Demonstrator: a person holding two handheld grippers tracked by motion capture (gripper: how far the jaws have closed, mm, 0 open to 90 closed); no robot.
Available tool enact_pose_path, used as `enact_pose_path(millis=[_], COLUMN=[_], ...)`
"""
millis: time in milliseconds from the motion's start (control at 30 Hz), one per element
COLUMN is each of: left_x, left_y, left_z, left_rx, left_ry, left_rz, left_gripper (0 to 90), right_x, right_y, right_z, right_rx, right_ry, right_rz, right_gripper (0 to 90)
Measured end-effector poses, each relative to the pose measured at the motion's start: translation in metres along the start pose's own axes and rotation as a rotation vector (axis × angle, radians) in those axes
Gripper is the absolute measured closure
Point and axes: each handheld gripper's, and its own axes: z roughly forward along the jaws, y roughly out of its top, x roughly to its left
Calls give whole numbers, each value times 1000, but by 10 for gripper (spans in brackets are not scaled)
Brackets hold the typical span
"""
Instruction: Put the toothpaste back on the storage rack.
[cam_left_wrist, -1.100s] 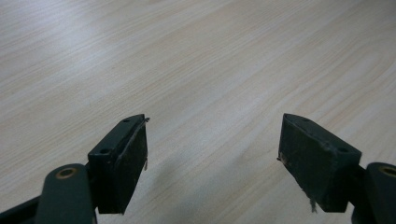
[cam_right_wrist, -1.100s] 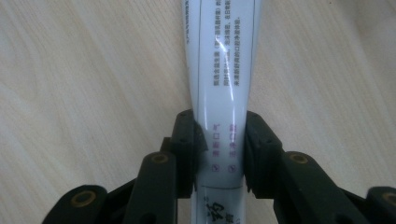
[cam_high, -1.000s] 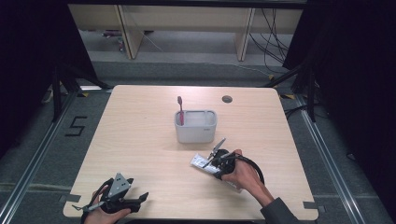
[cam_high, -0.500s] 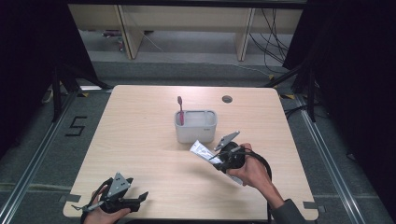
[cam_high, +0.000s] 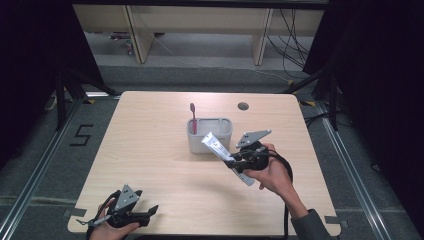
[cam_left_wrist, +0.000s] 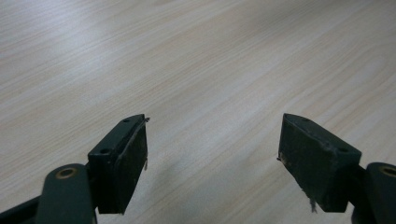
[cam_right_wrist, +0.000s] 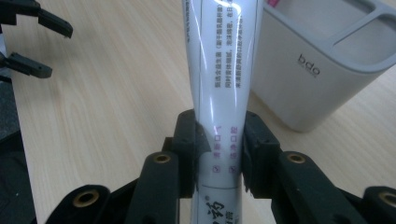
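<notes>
While left gripper (cam_left_wrist: 212, 154) gapes, right gripper (cam_right_wrist: 219, 149) pinches white printed toothpaste tube (cam_right_wrist: 219, 60) beside organizer (cam_right_wrist: 322, 70).

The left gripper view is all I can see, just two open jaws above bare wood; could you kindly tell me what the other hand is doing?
Observer: The right gripper is shut on a white plastic toothpaste tube.
Operator: Thank you; is anything nearby?
Observer: A grey plastic divided holder stands just beyond the tube.
Operator: Does it hold anything?
Observer: A dark pink toothbrush stands upright in its left compartment.
</notes>
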Motion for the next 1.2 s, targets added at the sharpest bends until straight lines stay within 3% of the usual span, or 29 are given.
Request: enact_pose_path(millis=[133, 200, 333, 400, 467, 567, 667, 867, 933, 1067, 1100, 1200], left_x=[-1, -1, 0, -1, -1, -1, -1, 0, -1, -1, -2, 0], left_y=[0, 0, 0, -1, 0, -1, 0, 0, 0, 0, 0, 0], left_z=[1, 0, 1, 1, 1, 0, 1, 0, 1, 1, 1, 1], left_rx=[-14, -11, -4, -14, -15, -6, -14, -8, -19, -14, -16, -7], left_ry=[-2, -1, -1, -3, 1, -2, 2, -2, -4, -7, -6, -8], left_rz=[-13, -12, -6, -14, -16, -4, -16, -4, -16, -7, -13, 2], left_gripper=[236, 236, 237, 237, 237, 237, 237, 237, 237, 237, 237, 236], right_x=[-7, -9, -13, -15, -17, -18, -19, -24, -25, -30, -29, -33], right_y=[4, 5, 11, 14, 18, 24, 30, 42, 45, 51, 52, 54], right_z=[1, 3, 2, 3, 4, 3, 2, 3, 3, 4, 5, 4], right_rx=[-25, -53, -63, -85, -99, -141, -176, -241, -240, -262, -266, -284], right_ry=[21, 17, 28, 27, 31, 22, 30, 8, 16, -1, -2, -7], right_rz=[-10, 29, 21, 30, 6, 22, 35, 33, 56, 46, 70, 55], right_gripper=[706, 706, 705, 706, 706, 706, 706, 706, 706, 706, 706, 706])
